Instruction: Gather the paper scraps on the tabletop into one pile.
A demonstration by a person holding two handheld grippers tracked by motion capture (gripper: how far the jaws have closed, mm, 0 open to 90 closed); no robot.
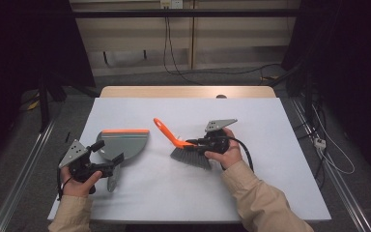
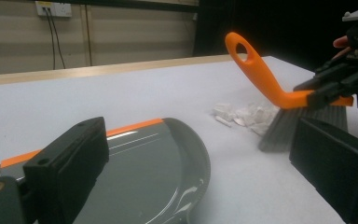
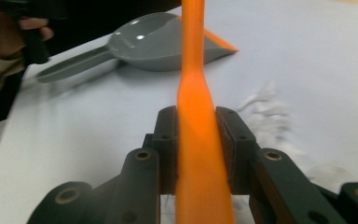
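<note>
A grey dustpan (image 1: pixel 125 142) with an orange front lip lies flat on the white table (image 1: pixel 270 183), left of centre. My left gripper (image 1: pixel 107 152) hovers over its rear with jaws wide apart and nothing clamped; in the left gripper view the dustpan (image 2: pixel 158 172) lies low between the two black jaws of my left gripper (image 2: pixel 198 154). My right gripper (image 1: pixel 195 143) is shut on the orange handle (image 1: pixel 166 131) of a hand brush, grey bristles (image 1: pixel 192 158) down on the table. The right gripper view shows my right gripper (image 3: pixel 196 116) with both pads pressed on the handle (image 3: pixel 196 149). Small white paper scraps (image 2: pixel 244 114) lie by the bristles (image 2: pixel 303 128).
The scraps (image 3: pixel 265 109) sit between brush and dustpan (image 3: pixel 158 44), whose long grey handle (image 3: pixel 74 60) points toward the left hand (image 3: pixel 18 28). A wooden strip (image 1: pixel 188 92) borders the table's far edge. Cables hang on the wall and floor behind.
</note>
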